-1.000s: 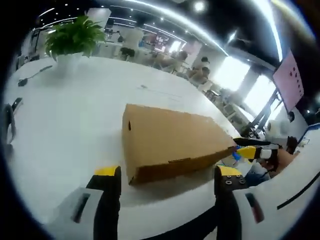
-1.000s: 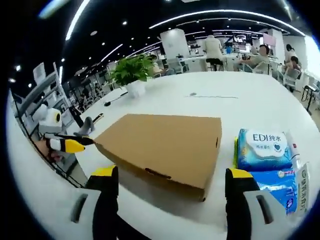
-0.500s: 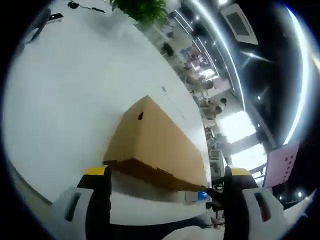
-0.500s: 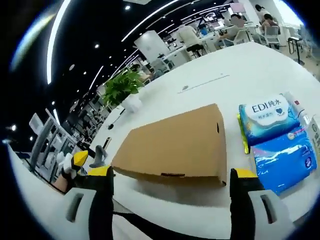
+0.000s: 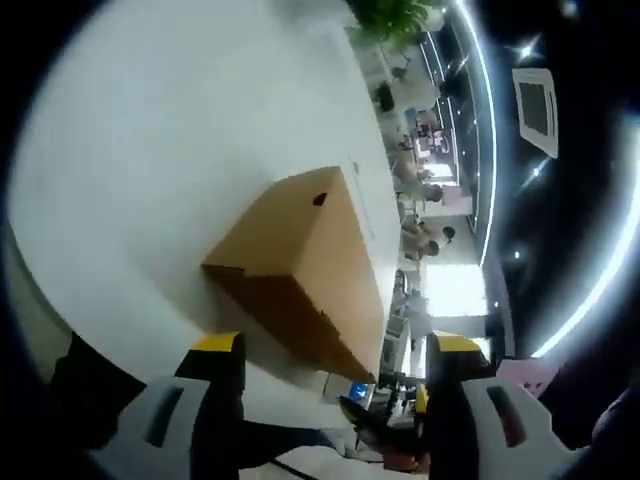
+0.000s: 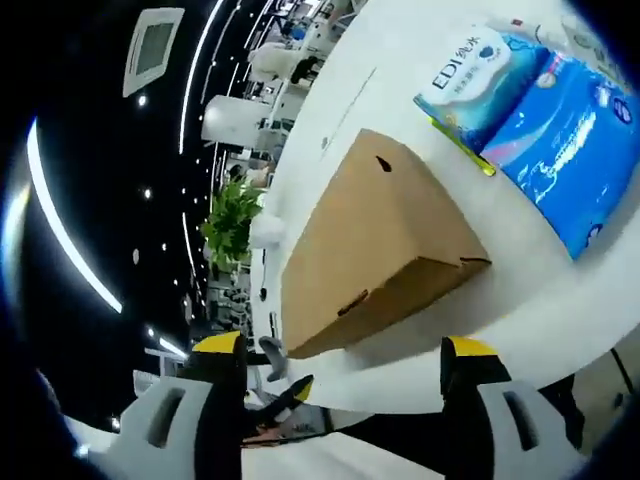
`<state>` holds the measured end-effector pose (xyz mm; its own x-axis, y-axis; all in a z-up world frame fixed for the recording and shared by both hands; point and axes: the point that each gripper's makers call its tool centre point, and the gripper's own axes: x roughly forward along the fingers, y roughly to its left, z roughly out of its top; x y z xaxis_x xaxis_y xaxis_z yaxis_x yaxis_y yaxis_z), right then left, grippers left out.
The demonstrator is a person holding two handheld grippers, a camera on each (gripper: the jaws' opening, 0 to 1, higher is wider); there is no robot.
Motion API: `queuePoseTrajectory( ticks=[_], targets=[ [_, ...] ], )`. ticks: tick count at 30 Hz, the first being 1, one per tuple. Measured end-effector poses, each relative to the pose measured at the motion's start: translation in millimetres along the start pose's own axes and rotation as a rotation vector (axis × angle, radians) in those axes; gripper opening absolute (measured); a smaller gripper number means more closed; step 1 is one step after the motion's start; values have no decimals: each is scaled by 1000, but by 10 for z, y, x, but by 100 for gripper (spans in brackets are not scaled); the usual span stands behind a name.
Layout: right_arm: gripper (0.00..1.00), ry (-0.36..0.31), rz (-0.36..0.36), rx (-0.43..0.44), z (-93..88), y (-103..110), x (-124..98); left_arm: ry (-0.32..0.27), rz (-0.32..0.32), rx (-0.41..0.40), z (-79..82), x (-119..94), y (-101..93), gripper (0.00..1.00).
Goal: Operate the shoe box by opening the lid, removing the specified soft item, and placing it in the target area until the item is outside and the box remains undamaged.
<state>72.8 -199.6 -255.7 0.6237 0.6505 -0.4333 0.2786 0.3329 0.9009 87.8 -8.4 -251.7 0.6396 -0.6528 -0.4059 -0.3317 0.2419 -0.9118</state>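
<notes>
Closed shoe box (image 5: 300, 270) lies ahead of my left gripper (image 5: 325, 350) and right gripper (image 6: 340, 355), both spread, empty; I'd lift the lid's front edge evenly, gently.

open table (image 5: 150, 150) left of box (image 5: 300, 260), wipes pks (image 6: 540, 100) just beside

Plain tan shoe box (image 6: 375, 250) on a white worktop (image 5: 150, 150).
Each tool has black jaws tipped yellow on grey-white bodies: left tool (image 5: 330, 345), right tool (image 6: 345, 350). Upper right of the right gripper view: blue-and-white wipes packs (image 6: 530, 95) with a yellow-green edge; a green plant (image 6: 232, 225) sits mid-left.
</notes>
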Motion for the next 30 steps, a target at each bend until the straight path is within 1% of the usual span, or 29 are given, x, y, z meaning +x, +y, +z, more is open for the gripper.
queuePoseTrajectory(
  ticks=[1,2,3,5,7,8,9,10,11,12,14,15,16,17,19,21,22,23,24,25,26,27,28,29,30],
  targets=[
    [76,-22,15,40,30,-18,-1,-22,18,-20,71,-18,74,72],
    [75,-27,17,51,37,-27,-2,-23,20,-27,85,-26,92,71],
    [74,-33,17,89,18,-27,-7,-23,25,-46,93,-43,119,71],
    [72,-65,23,130,50,-51,-10,-20,26,-51,61,-91,51,71],
    [70,-113,37,185,123,-98,-17,-20,29,-56,29,-101,41,71],
    [70,-135,42,212,153,-122,-19,-26,44,-40,30,-112,70,70],
    [69,-157,41,217,181,-147,-19,-38,47,-29,47,-123,76,69],
    [69,-159,41,224,170,-173,-25,-62,39,-9,6,-107,35,67],
    [69,-182,46,229,193,-175,-30,-67,42,-4,-7,-110,41,66],
    [68,-218,56,239,237,-176,-37,-69,43,3,21,-102,56,66],
    [62,-255,87,270,254,-145,-59,-90,33,18,61,-115,81,66],
    [59,-301,109,280,292,-122,-78,-98,28,9,97,-107,93,66],
    [58,-323,111,301,304,-136,-91,-117,16,1,134,-100,84,67],
    [58,-350,101,319,329,-183,-119,-170,1,-21,232,-95,69,67],
    [56,-389,101,313,385,-226,-179,-154,13,-40,221,-79,103,64],
    [54,-397,104,311,418,-257,-219,-134,17,-51,186,-35,143,61],
    [53,-391,90,306,414,-283,-210,-125,22,-53,170,-15,174,61],
    [52,-374,57,279,383,-343,-200,-116,25,-50,147,4,183,61],
    [50,-367,42,261,357,-348,-181,-90,24,-43,121,32,202,61],
    [46,-359,39,252,331,-344,-166,-93,13,-44,128,41,188,62],
    [42,-360,45,257,322,-336,-155,-113,-30,-34,189,74,127,62],
    [39,-346,58,277,300,-327,-138,-91,-7,-30,185,103,157,61],
    [39,-346,71,280,299,-307,-129,-83,3,-23,179,97,175,60],
    [39,-349,73,275,306,-291,-123,-82,-3,-4,171,99,171,58],
    [39,-352,67,266,323,-297,-120,-74,-9,-6,173,110,183,56]
  ],
)
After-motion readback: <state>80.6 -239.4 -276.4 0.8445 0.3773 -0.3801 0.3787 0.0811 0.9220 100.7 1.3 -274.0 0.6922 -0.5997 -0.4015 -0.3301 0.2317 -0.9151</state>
